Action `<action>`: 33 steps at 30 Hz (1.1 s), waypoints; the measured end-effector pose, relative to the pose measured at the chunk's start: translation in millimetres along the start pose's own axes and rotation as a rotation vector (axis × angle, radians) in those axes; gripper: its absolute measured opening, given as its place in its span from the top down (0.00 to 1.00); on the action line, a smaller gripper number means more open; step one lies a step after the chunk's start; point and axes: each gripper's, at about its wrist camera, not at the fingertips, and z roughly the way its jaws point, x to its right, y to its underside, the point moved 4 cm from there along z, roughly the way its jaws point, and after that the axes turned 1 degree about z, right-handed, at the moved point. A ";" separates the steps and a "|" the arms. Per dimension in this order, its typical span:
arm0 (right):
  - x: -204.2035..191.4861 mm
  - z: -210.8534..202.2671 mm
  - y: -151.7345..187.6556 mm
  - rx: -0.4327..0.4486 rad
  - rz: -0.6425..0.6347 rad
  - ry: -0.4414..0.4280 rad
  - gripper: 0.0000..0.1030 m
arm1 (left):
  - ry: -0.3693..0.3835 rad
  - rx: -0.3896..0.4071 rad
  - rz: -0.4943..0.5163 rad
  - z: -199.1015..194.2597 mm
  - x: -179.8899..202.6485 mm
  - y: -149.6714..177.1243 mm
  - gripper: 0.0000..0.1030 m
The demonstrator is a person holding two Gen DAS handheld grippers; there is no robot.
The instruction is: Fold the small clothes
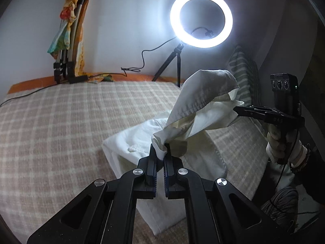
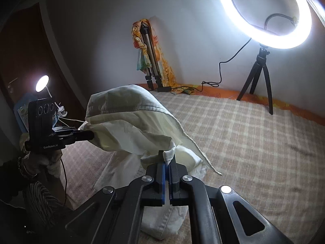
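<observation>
Cream-white cotton garment [image 1: 195, 109] partly lifted above the bed, lower part lying on the checked beige-and-white woven blanket [image 1: 61, 134], upper part raised in a sagging hump between two grippers

Left gripper [image 1: 162, 152] at near centre in its own view, jaws together and clamped on a bunched corner of the garment; same gripper [image 2: 89, 136] at left in the right wrist view, fabric draped over its tips

Right gripper [image 2: 167, 160] jaws together, pinching a hemmed edge of the garment; seen [image 1: 238, 109] at right in the left wrist view, biting the far corner of the raised fabric

Gloved hand [image 1: 278, 142] wrapped round the right gripper's handle, bracelets at the wrist; the other gloved hand [image 2: 46, 162] under the left gripper's handle

Lit white ring light on a small black tripod [image 1: 201, 18] on the far side of the bed, black cable [image 1: 142, 61] trailing left from it along the blanket edge

Folded tripod wrapped in a multicoloured orange-and-green cloth [image 1: 71, 30] leaning on the wall at far left

Green-and-white striped cushion [image 1: 243, 71] at far right, behind the lifted garment

Small round lamp [image 2: 42, 83] glowing at far left beside a dark door
</observation>
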 end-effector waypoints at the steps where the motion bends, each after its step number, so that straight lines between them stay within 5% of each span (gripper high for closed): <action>1: -1.1 0.8 8.4 -0.001 0.004 0.002 1.00 | -0.004 -0.010 0.009 0.9 2.8 6.3 0.96; 13: -3.5 16.5 96.4 -0.107 -0.030 0.073 0.99 | -0.073 -0.154 0.069 2.7 10.3 67.7 0.92; 22: -8.5 -4.1 128.6 -0.180 -0.139 0.175 0.85 | -0.100 -0.190 0.114 -29.2 16.1 82.3 0.88; 28: -9.2 -28.7 108.5 -0.084 -0.111 0.191 0.78 | -0.094 -0.111 0.108 -26.6 18.8 48.7 0.85; 33: -7.8 7.0 80.2 -0.058 -0.038 0.125 0.76 | -0.072 -0.130 0.056 11.9 13.6 39.5 0.85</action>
